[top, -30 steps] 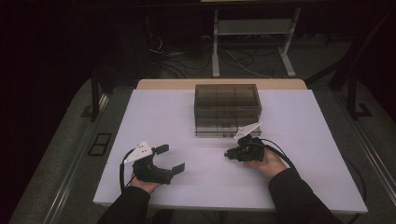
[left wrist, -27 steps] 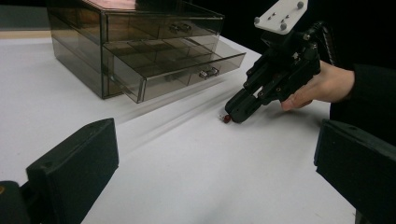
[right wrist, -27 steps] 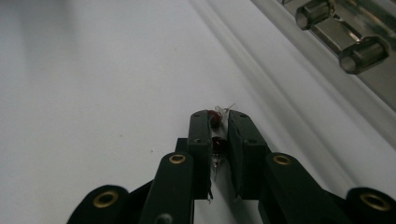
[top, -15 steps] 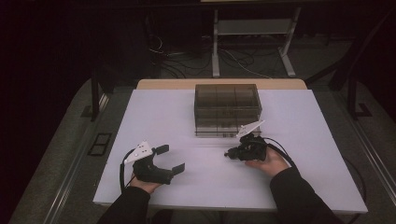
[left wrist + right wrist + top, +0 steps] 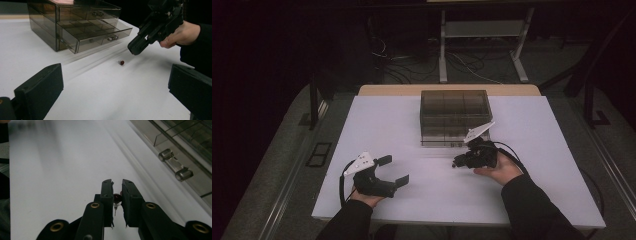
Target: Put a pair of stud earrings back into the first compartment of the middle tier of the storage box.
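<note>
Right gripper [image 5: 456, 163] rose, jaws closed, over bead [image 5: 121, 62]; left gripper [image 5: 395, 169] open near table [image 5: 537, 200] edge

A: What is the person wearing?

B: Dark long sleeves [image 5: 532, 210] on both arms, down to the wrists.

A: And the tools?

B: The left gripper [image 5: 392, 170] on the near left is matt black, with a pale grey three-cornered plate [image 5: 361, 163] on top, dotted with small dark marks, and a black cable looping from its back. The right gripper [image 5: 455, 164] is built the same, its plate [image 5: 478, 131] tilted up, its black cable [image 5: 511, 150] curving off to the right.

A: Any details close up?

B: The right gripper's black jaws are flat-faced blocks on rounded links, each link pinned with a brass-coloured rivet [image 5: 95, 205]. The left gripper's jaws are thick, square-edged black blocks.
</note>
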Tool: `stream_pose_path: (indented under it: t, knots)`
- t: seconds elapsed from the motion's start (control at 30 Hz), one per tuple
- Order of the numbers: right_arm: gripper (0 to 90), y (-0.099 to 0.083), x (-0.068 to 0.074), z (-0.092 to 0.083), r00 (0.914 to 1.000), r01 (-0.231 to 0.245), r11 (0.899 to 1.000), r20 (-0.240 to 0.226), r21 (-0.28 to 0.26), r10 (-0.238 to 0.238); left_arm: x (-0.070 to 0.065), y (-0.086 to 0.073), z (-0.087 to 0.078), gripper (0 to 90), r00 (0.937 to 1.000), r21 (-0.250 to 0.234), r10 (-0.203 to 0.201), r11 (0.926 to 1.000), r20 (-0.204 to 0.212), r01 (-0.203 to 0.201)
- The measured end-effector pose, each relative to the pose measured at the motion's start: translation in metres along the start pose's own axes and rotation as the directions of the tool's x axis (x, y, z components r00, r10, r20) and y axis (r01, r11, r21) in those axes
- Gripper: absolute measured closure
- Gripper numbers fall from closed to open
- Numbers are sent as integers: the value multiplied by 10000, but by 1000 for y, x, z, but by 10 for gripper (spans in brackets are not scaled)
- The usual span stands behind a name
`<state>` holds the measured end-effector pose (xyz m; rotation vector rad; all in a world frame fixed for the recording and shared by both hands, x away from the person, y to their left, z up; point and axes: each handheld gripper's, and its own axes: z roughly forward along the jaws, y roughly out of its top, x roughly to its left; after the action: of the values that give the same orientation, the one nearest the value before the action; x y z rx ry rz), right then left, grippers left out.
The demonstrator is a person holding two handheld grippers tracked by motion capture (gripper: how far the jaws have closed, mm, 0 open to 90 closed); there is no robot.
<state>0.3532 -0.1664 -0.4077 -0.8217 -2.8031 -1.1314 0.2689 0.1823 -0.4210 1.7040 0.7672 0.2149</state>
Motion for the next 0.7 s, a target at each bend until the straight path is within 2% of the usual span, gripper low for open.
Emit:
stream_pose_path:
  t: [0.37,0.7]
  knots:
    - [786,17,0,-8,10000,17,10000,-52,2,-17,0,0,0,0,10000,-11,-3,10000,5,3]
    - [786,37,-2,-16,9996,242,9997,-122,12,-242,0,0,0,0,10000,2,4,10000,6,-4]
